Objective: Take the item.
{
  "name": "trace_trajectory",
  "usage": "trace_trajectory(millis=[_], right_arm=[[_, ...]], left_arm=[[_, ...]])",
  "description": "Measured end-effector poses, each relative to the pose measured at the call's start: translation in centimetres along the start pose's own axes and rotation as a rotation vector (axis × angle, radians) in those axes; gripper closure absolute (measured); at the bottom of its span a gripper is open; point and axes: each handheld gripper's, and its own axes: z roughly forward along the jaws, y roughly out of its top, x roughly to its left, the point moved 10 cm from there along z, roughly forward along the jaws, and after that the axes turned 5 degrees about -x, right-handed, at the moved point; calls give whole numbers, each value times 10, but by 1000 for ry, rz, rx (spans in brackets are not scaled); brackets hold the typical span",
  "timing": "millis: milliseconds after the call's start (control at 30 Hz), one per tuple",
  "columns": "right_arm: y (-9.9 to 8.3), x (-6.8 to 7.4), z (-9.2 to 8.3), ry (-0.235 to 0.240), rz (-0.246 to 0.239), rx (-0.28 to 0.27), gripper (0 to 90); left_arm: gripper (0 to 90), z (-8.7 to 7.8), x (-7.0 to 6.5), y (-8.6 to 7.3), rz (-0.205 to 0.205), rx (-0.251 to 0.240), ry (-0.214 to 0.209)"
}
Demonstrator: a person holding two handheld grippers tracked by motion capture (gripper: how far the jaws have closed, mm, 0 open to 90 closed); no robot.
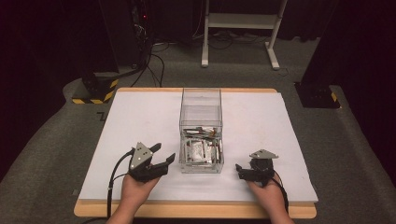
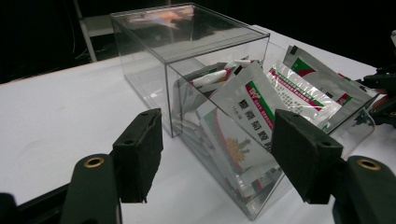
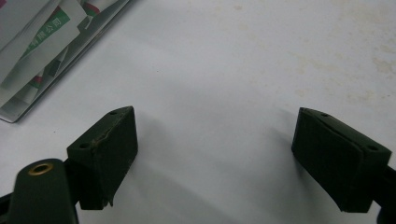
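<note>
A clear plastic box (image 1: 201,128) stands in the middle of the white table, its near half packed with several white sachets (image 1: 201,149) printed in green and red. My left gripper (image 1: 164,155) sits just left of the box's near end, open and empty. Its own view looks at the box's corner (image 2: 169,100) and the sachets (image 2: 252,116) through the clear wall. My right gripper (image 1: 239,171) rests low to the right of the box, open over bare tabletop (image 3: 224,70), with the box's edge and sachets (image 3: 42,32) at the upper left of its view.
The table's wooden front edge (image 1: 196,210) runs just under the person's hands. A white desk frame (image 1: 240,28) and cables lie on the floor beyond. A yellow-and-black striped base (image 1: 95,91) sits at the far left corner. In the left gripper view the other gripper (image 2: 380,93) shows at the right edge.
</note>
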Motion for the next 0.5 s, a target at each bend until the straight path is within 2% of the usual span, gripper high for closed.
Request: trace_trajectory(millis=[500], right_arm=[[0, 0, 0, 0, 0, 0, 141]], left_arm=[[364, 13, -14, 5, 4, -1, -37]])
